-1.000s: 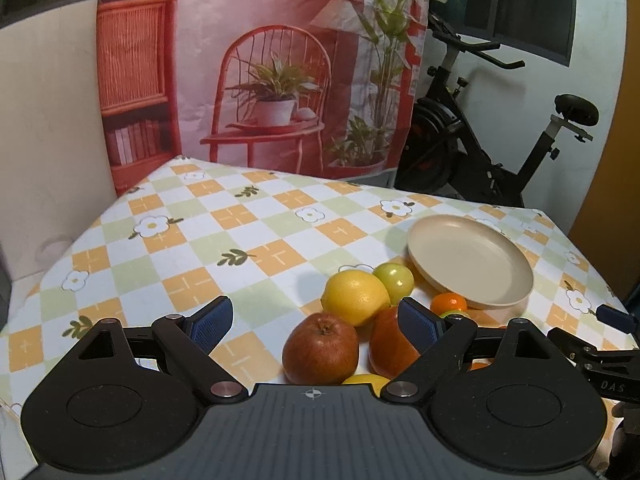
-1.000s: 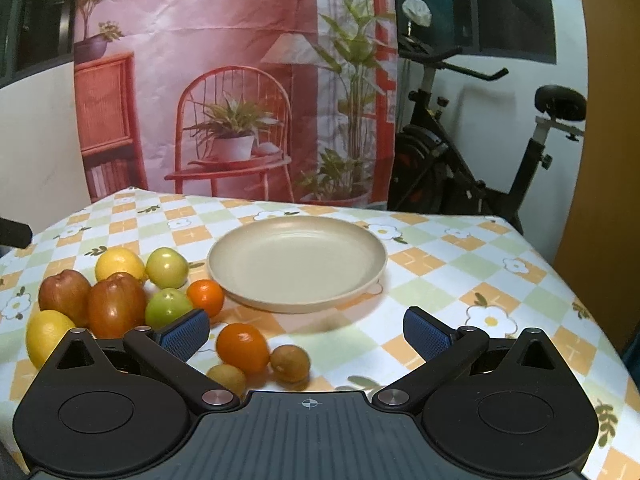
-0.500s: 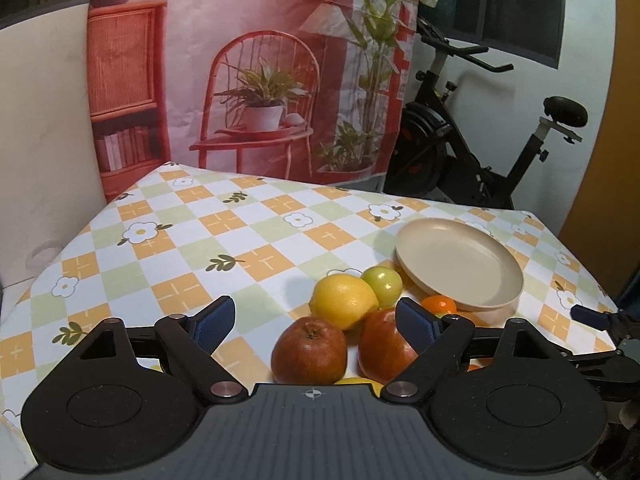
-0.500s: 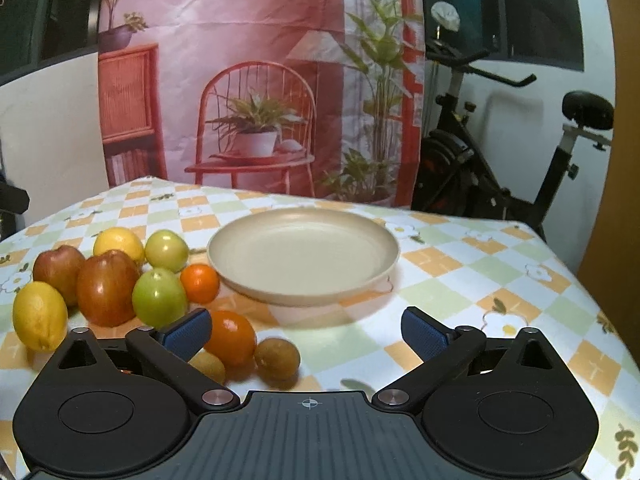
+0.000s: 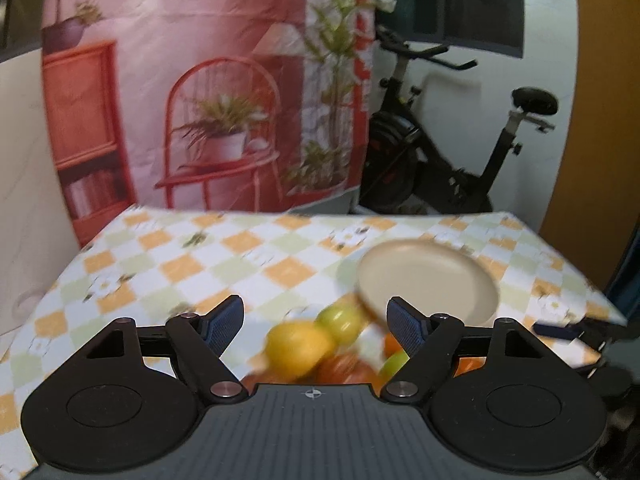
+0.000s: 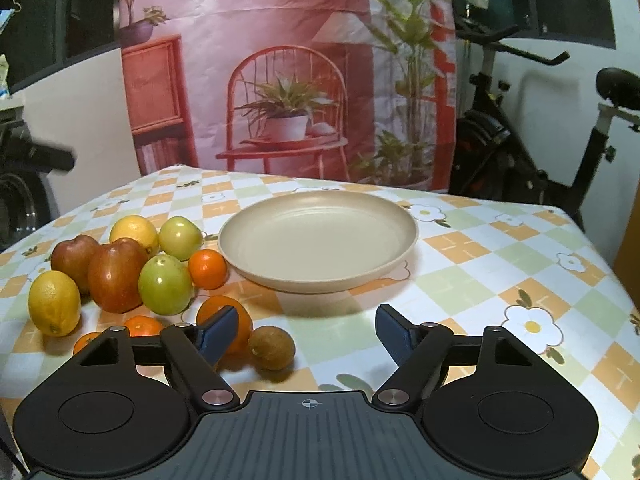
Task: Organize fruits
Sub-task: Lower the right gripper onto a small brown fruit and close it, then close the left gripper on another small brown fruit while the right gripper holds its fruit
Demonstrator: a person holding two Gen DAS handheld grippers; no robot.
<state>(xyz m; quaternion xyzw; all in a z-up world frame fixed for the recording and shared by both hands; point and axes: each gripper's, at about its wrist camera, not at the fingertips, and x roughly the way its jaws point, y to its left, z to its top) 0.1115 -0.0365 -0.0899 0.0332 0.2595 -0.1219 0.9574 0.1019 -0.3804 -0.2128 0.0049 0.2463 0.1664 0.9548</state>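
Fruit lies in a loose pile on the checked tablecloth, left of the empty beige plate. In the right wrist view two red apples sit at the left with a lemon nearest, a second lemon behind them, two green apples and small oranges toward the plate. A larger orange and a brown kiwi lie closest.

The right gripper hovers over the cloth near the plate; its jaws have just been closing, with nothing between them, the left finger passing in front of the larger orange. The left gripper, in a blurred view, is above the pile; its jaws have also just been closing but stand apart, gripping nothing. An exercise bike stands behind the table.
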